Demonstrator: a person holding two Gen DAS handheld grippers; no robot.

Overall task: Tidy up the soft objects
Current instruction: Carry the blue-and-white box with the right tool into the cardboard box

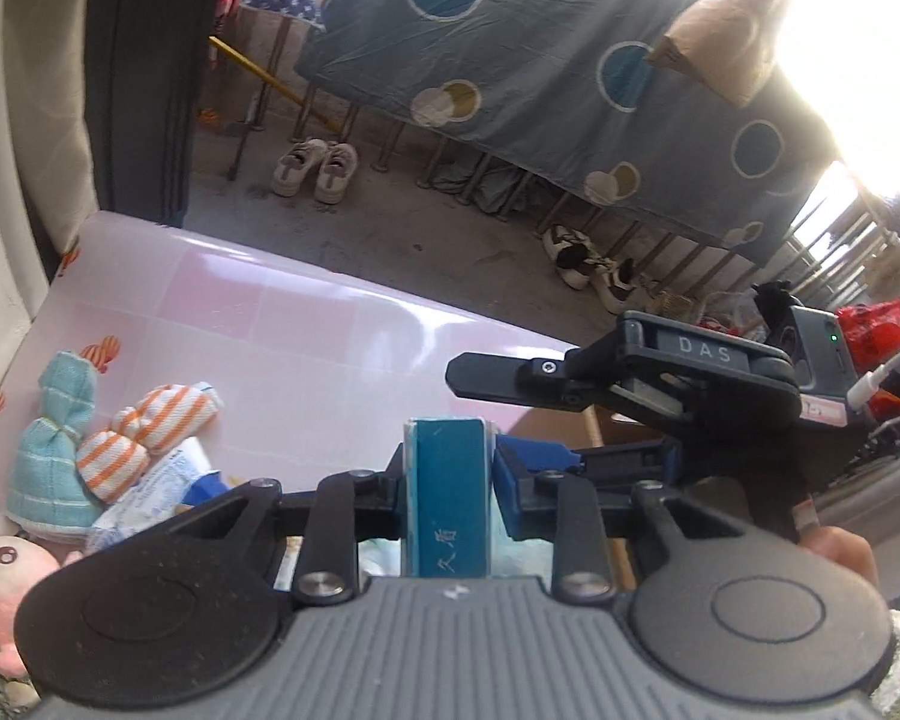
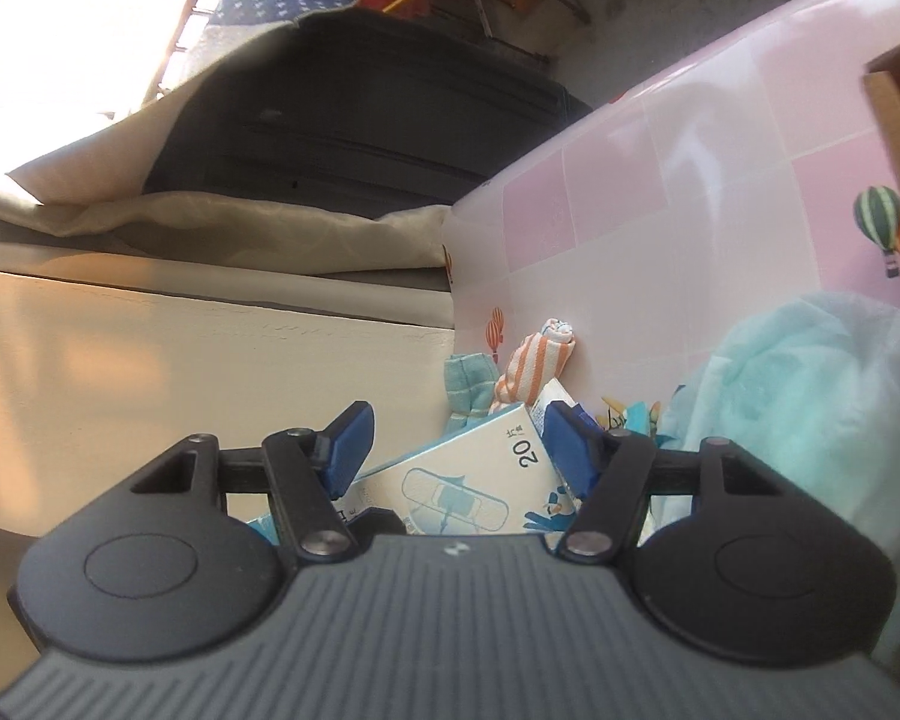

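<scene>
Pink tabletop (image 1: 270, 312), left tool (image 1: 447, 468) gripping teal box (image 1: 447, 498), right tool (image 2: 456, 450) open, striped bundles (image 1: 150, 426) beside.

We see daylight pouring in, so strong it washes the upper right of the left wrist view to pure white. In the right wrist view, a window (image 2: 72, 18) at the upper left is blown out too. A soft sheen of glare lies on the pink worktop (image 1: 306, 324). Both fisheye views bend straight lines at the edges. Close foreground parts look slightly soft, and colours appear hazy.
</scene>
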